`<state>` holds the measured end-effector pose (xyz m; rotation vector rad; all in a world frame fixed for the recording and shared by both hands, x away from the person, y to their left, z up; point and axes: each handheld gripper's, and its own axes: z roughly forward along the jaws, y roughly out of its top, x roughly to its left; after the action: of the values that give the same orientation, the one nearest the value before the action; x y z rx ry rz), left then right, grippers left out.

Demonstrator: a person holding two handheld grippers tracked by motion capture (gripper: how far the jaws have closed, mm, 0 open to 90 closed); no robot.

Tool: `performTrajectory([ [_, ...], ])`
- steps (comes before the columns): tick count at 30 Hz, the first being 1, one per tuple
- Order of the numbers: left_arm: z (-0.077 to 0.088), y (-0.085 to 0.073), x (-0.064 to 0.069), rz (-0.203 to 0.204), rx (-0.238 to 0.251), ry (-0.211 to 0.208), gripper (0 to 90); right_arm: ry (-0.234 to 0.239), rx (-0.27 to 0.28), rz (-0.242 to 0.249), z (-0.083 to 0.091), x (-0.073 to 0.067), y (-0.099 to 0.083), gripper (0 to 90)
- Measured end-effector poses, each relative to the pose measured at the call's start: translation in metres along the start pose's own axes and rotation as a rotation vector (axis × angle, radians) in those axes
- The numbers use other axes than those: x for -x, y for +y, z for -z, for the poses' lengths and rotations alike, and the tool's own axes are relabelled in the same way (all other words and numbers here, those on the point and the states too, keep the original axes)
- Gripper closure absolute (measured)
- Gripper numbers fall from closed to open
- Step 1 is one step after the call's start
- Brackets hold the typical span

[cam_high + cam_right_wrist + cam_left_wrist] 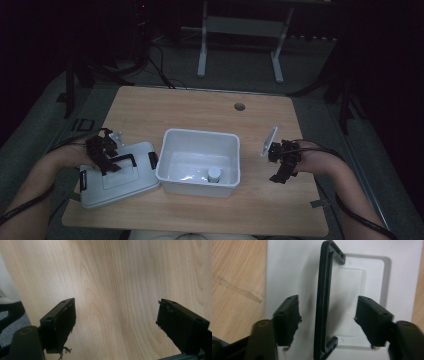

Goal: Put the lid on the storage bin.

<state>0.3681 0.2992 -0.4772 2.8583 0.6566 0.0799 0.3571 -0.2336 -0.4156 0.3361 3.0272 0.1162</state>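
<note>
- Lid, lying flat on the table left of the bin, is being straddled at its black handle by the left gripper, jaws half-open, not gripping.
- Probably light, stiff, slick plastic; the handle is looking like the best hold.
- Right gripper is being held wide and empty.

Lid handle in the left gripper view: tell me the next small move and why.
Probably close the left gripper on the black handle. The handle stands upright off the white lid, between the jaws with a gap at each pad, so nothing is gripped yet. The lid lies on the table beside the open white bin.
</note>
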Motion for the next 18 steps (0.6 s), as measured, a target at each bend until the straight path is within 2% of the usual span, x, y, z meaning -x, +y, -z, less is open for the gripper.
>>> performTrajectory([
  [2,-0.002,0.001,0.000,-0.008,-0.005,0.005,44.0,0.012,-0.010,-0.010,-0.006,0.000,-0.003,15.3],
  [4,-0.004,0.002,-0.001,-0.023,-0.011,0.018,52.2,0.013,-0.018,-0.014,-0.011,0.000,-0.005,15.3],
  [5,-0.005,0.002,-0.001,-0.014,-0.015,0.012,54.1,0.019,-0.017,-0.016,-0.013,0.001,-0.006,15.4],
  [6,-0.005,0.003,-0.002,-0.021,-0.022,0.016,61.4,0.026,-0.019,-0.017,-0.016,0.000,-0.007,15.4],
  [9,-0.007,0.003,-0.003,-0.024,-0.029,-0.001,69.4,0.037,-0.027,-0.021,-0.021,0.000,-0.009,15.4],
  [11,-0.006,0.004,-0.003,-0.018,-0.026,-0.031,77.0,0.044,-0.023,-0.026,-0.025,-0.001,-0.011,15.4],
  [12,-0.006,0.005,-0.002,-0.028,-0.030,-0.033,79.9,0.048,-0.019,-0.028,-0.027,-0.002,-0.012,15.3],
  [16,-0.004,0.007,0.000,-0.031,-0.030,-0.080,83.0,0.053,-0.012,-0.036,-0.037,-0.004,-0.018,15.3],
  [18,-0.003,0.007,0.001,-0.039,-0.028,-0.072,83.3,0.051,-0.009,-0.040,-0.041,-0.004,-0.021,15.3],
])
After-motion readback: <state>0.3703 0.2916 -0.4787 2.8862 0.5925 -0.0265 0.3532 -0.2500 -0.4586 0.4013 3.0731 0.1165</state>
